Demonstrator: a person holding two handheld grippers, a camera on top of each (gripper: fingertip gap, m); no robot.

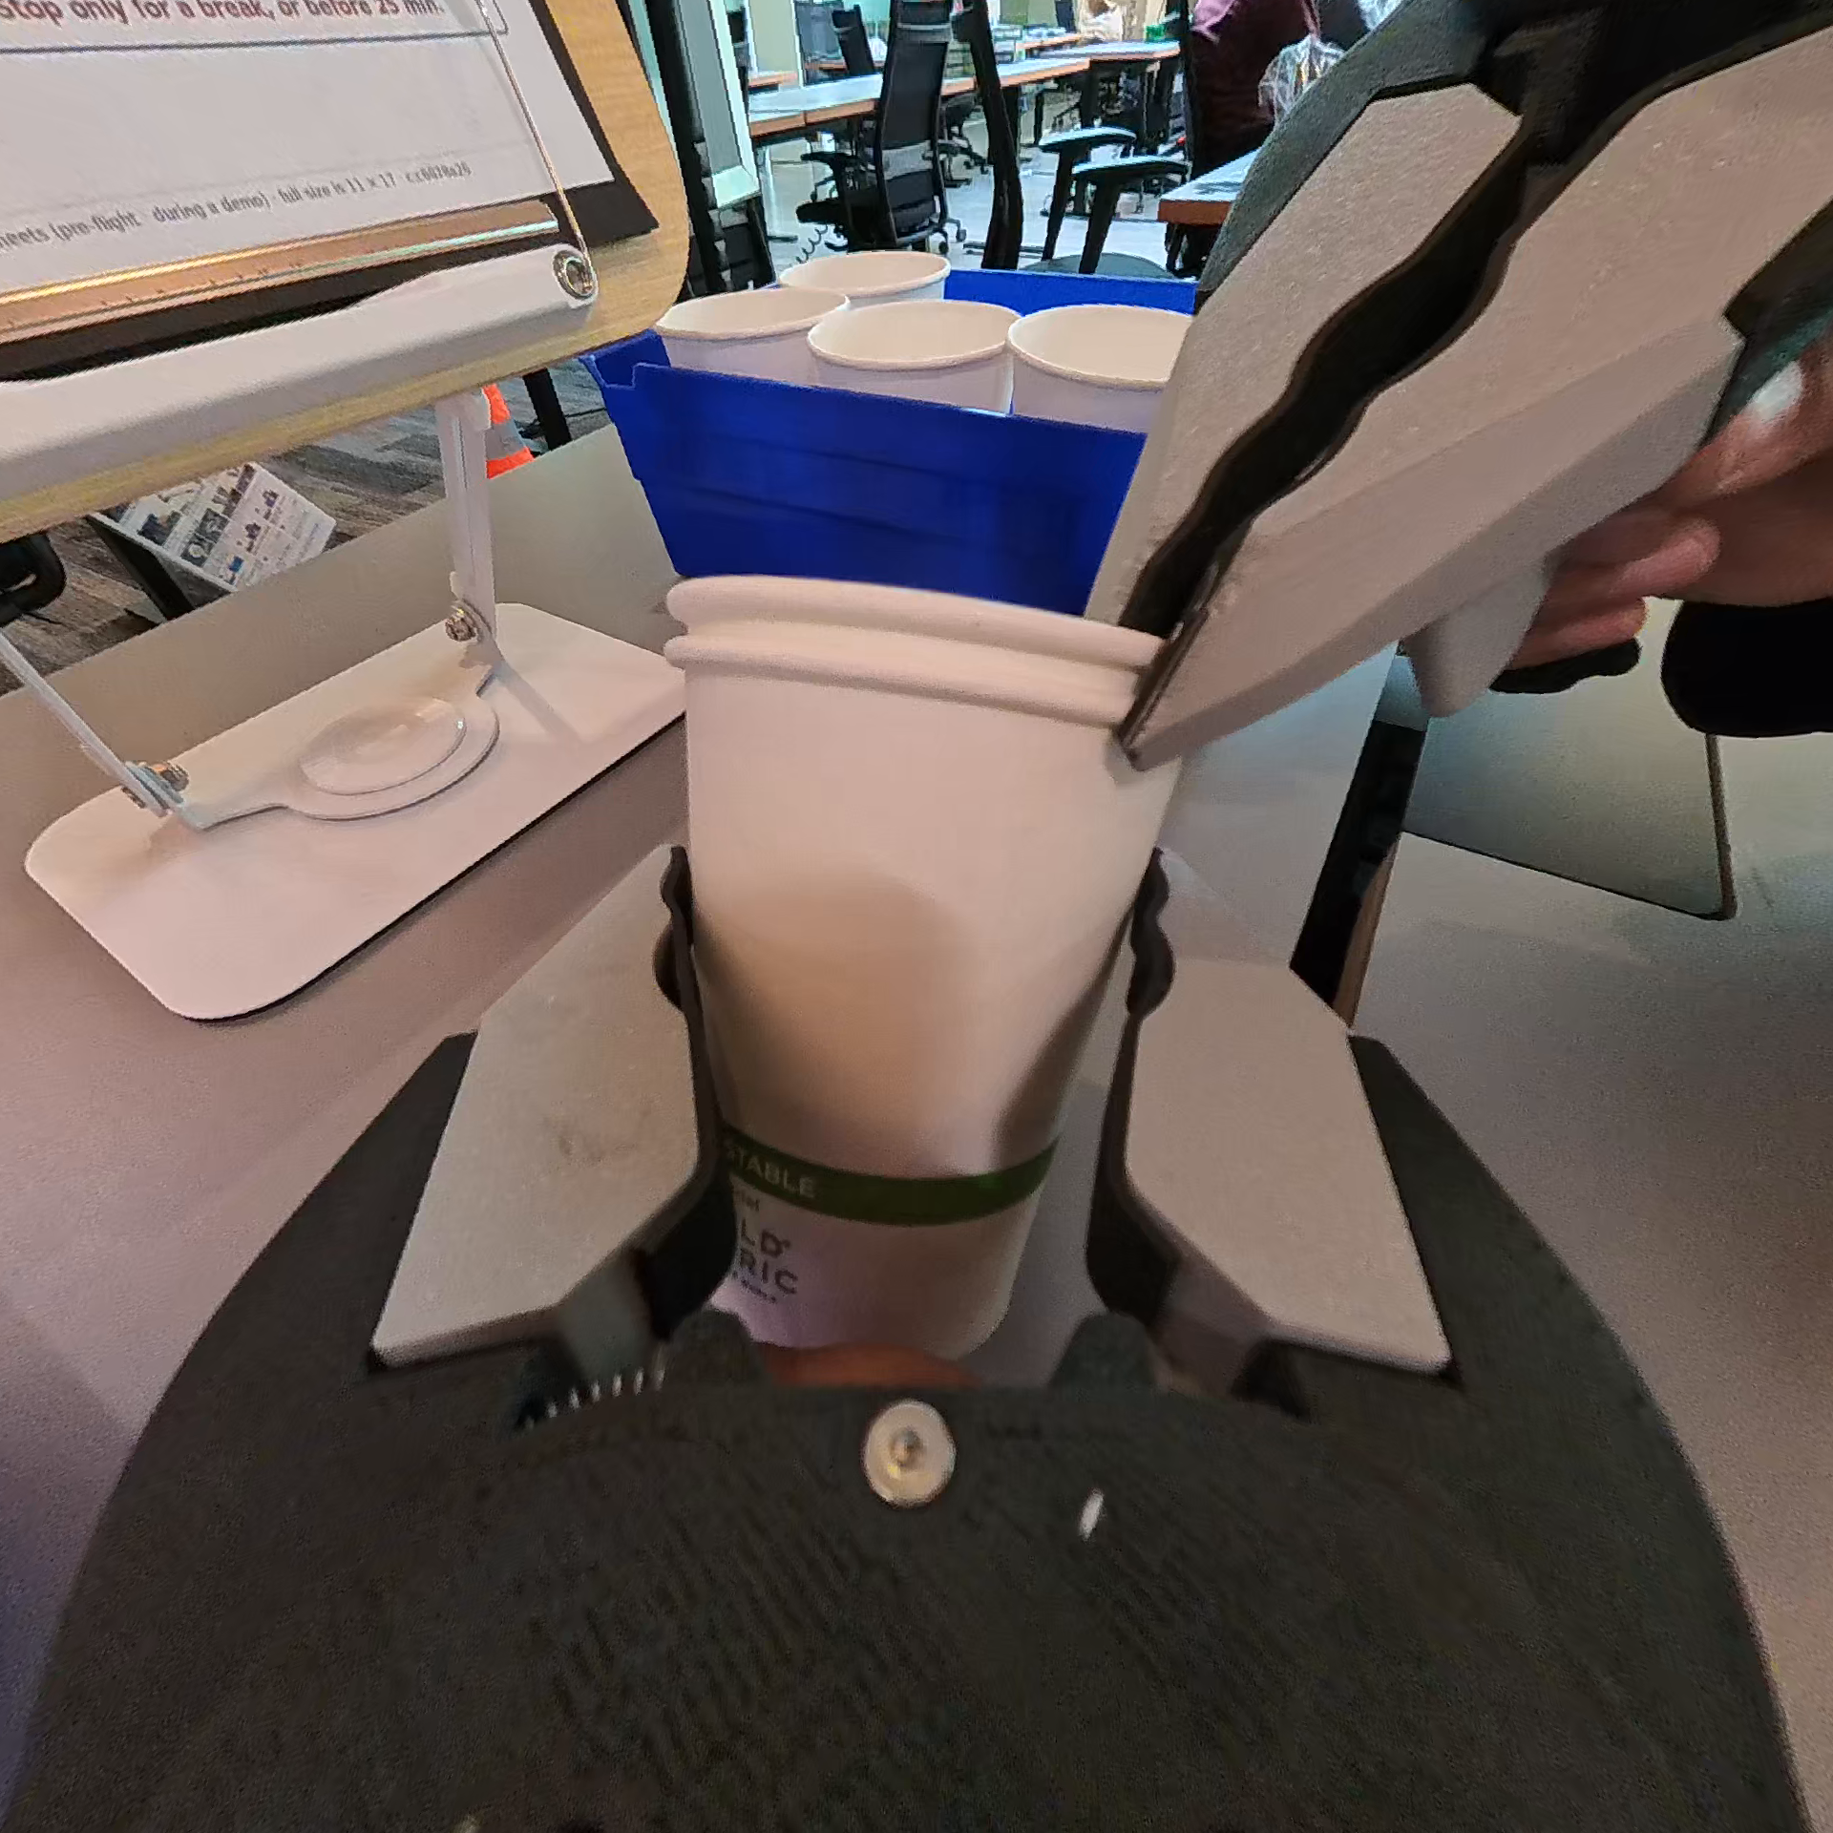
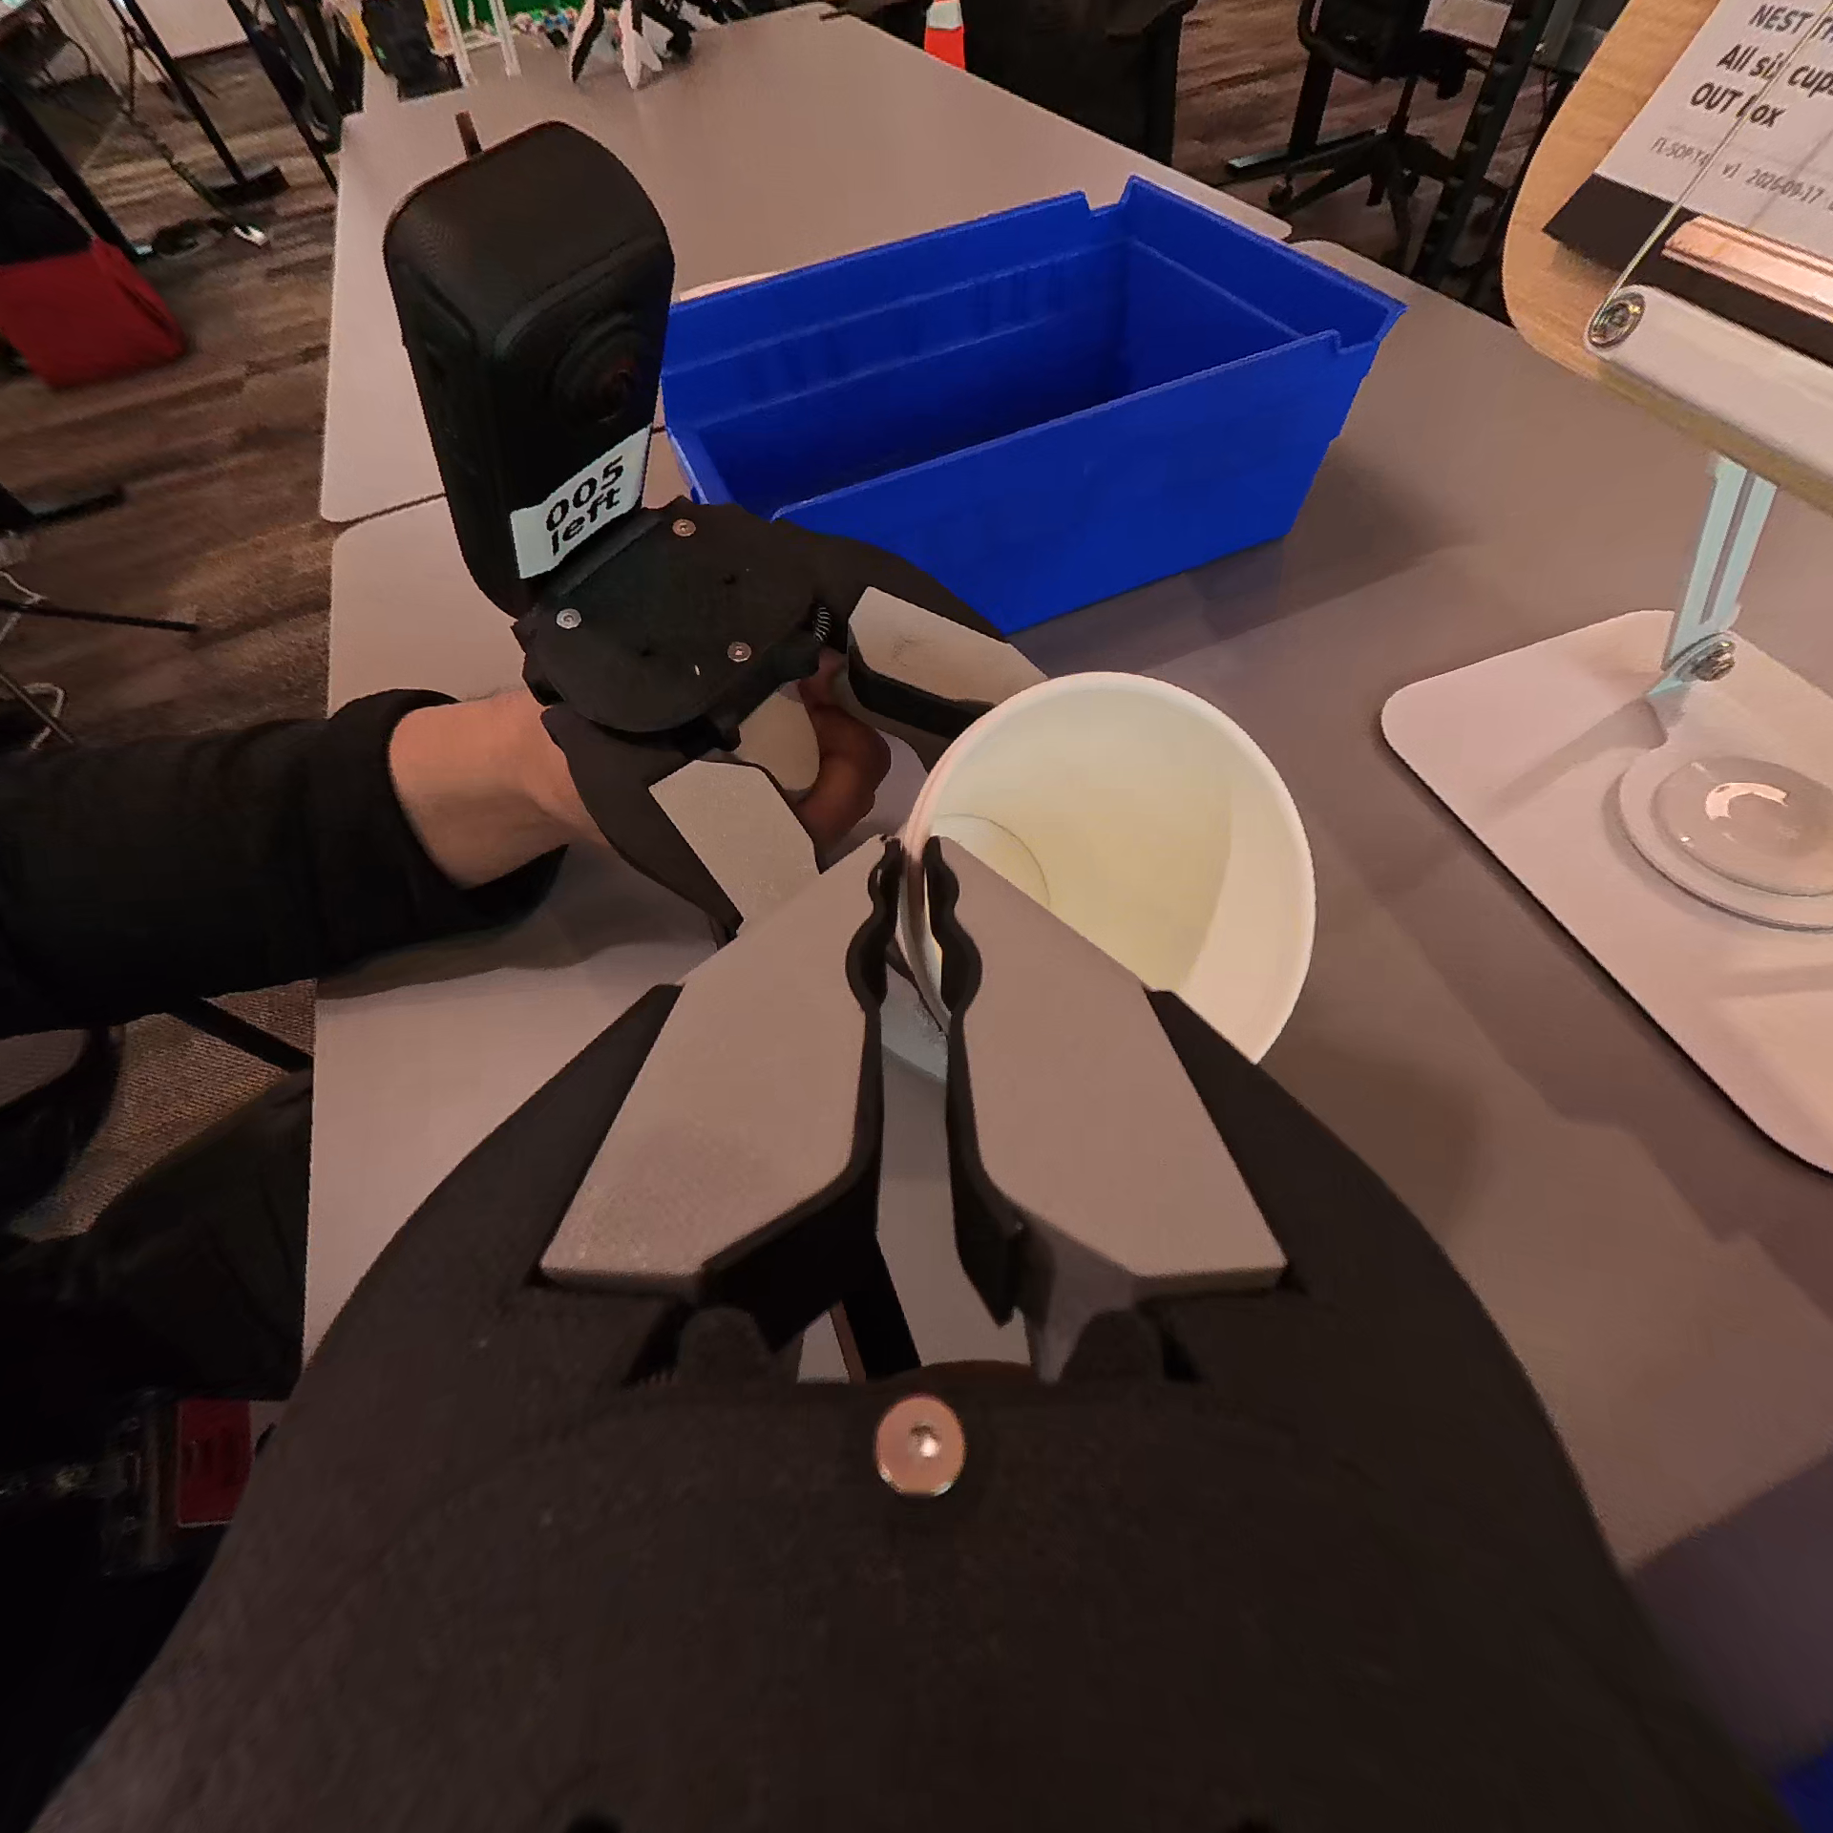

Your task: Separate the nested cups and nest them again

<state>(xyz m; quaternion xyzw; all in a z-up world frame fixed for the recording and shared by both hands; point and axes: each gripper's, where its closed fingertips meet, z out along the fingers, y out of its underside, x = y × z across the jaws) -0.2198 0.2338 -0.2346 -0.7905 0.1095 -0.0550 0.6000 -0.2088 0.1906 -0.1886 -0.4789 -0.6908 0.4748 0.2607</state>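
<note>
**Inspector A:** Left gripper [image 1: 913,952]?

**Inspector B:** Its fingers [image 1: 684,952] are clenched on the body of the nested cups [image 1: 922,843], one on each side of the white wall. The stack is held above the grey tabletop [image 1: 298,1091], in front of the blue bin [image 1: 853,496], mouth pointing away from the left wrist camera. Two rolled rims sit one just behind the other at the mouth.

**Inspector A:** Right gripper [image 2: 915,863]?

**Inspector B:** Its fingers [image 2: 1041,992] are pinched on the rim of the stack, one inside the mouth, one outside.

**Inspector A:** Markings?

**Inspector B:** A green band with printed lettering circles the outer cup near its base (wording not recorded). A white label sits on the black camera [image 2: 531,357] of the left gripper. A sign stand [image 1: 288,794] with a printed sheet stands beside the cups.

**Inspector A:** Other cups?

**Inspector B:** Four loose white cups [image 1: 913,347] stand upright, behind the near compartment of the bin in the left wrist view; whether they are inside the bin, I cannot tell. The near compartment holds nothing visible in the right wrist view.
</note>
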